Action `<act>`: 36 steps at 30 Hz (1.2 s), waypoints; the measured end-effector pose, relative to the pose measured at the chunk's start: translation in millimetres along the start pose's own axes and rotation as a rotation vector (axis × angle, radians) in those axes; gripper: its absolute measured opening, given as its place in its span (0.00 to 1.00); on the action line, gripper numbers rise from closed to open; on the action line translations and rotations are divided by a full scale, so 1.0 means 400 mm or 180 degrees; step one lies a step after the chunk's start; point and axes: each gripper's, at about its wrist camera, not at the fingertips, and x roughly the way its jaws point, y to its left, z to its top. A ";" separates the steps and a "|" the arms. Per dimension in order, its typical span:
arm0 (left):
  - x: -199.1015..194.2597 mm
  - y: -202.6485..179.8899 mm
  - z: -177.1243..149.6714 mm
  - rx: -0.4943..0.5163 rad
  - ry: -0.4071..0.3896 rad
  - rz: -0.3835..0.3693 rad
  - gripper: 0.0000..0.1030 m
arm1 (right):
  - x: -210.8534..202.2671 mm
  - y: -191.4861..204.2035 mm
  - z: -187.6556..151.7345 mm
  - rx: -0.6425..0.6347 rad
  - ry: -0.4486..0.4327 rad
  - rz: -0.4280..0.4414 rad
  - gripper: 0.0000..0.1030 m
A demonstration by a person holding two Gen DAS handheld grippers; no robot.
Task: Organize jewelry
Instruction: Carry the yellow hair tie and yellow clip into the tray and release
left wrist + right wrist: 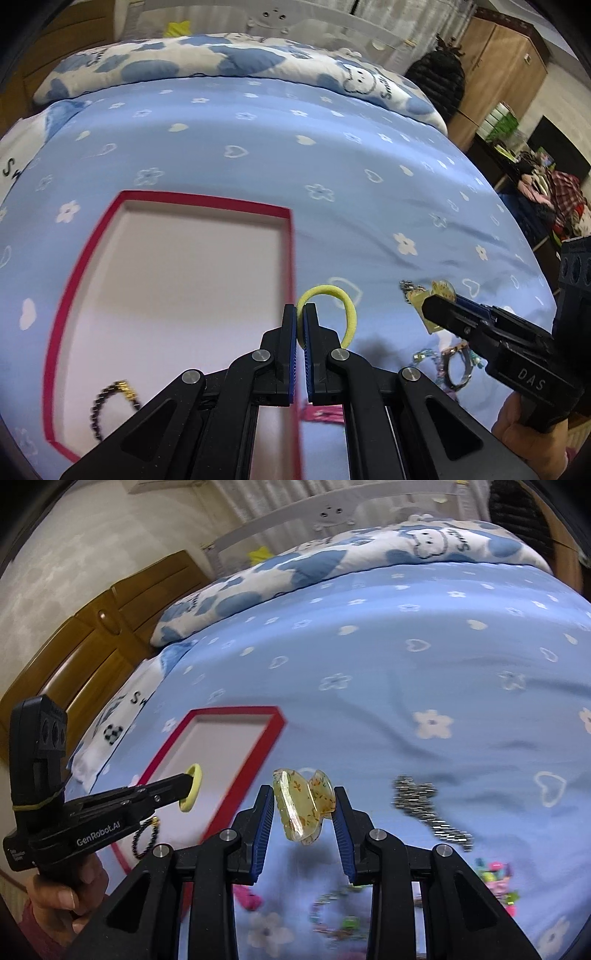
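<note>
Blue bedspread [258, 155], left gripper [300, 325] pinching yellow hair tie [345, 299], right gripper [303, 812] clamping hair claw [303, 805]

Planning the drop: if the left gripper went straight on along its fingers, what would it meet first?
Probably the blue bedsheet, just right of the red box's rim. The left gripper, shut on the yellow hair tie, points beside that edge; depth is unclear, so it might clip the rim.
</note>
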 end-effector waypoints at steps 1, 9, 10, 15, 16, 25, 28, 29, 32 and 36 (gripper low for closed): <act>-0.013 0.018 -0.002 -0.0023 -0.0010 0.0017 0.02 | 0.003 0.011 -0.001 -0.0017 0.0007 0.0014 0.31; -0.069 0.114 -0.017 -0.0190 -0.0045 0.0171 0.02 | 0.057 0.121 0.004 -0.0206 0.0090 0.0180 0.31; -0.074 0.125 -0.018 -0.0205 -0.0050 0.0193 0.02 | 0.065 0.131 0.005 -0.0220 0.0102 0.0194 0.31; -0.084 0.170 -0.016 -0.0262 -0.0054 0.0310 0.02 | 0.108 0.188 0.009 -0.0320 0.0160 0.0277 0.31; -0.083 0.178 -0.013 -0.0270 -0.0050 0.0326 0.02 | 0.118 0.199 0.009 -0.0344 0.0173 0.0286 0.31; -0.036 0.241 0.009 -0.0366 0.0032 0.0496 0.02 | 0.204 0.266 0.014 -0.0495 0.0311 0.0317 0.31; -0.015 0.254 0.015 -0.0376 0.0072 0.0545 0.02 | 0.231 0.280 0.016 -0.0558 0.0353 0.0279 0.31; -0.007 0.257 0.017 -0.0376 0.0089 0.0562 0.02 | 0.241 0.283 0.016 -0.0574 0.0373 0.0268 0.31; 0.016 0.267 0.019 -0.0392 0.0141 0.0589 0.02 | 0.266 0.293 0.012 -0.0653 0.0434 0.0215 0.31; 0.036 0.274 0.019 -0.0407 0.0179 0.0624 0.02 | 0.292 0.302 0.002 -0.0747 0.0499 0.0139 0.31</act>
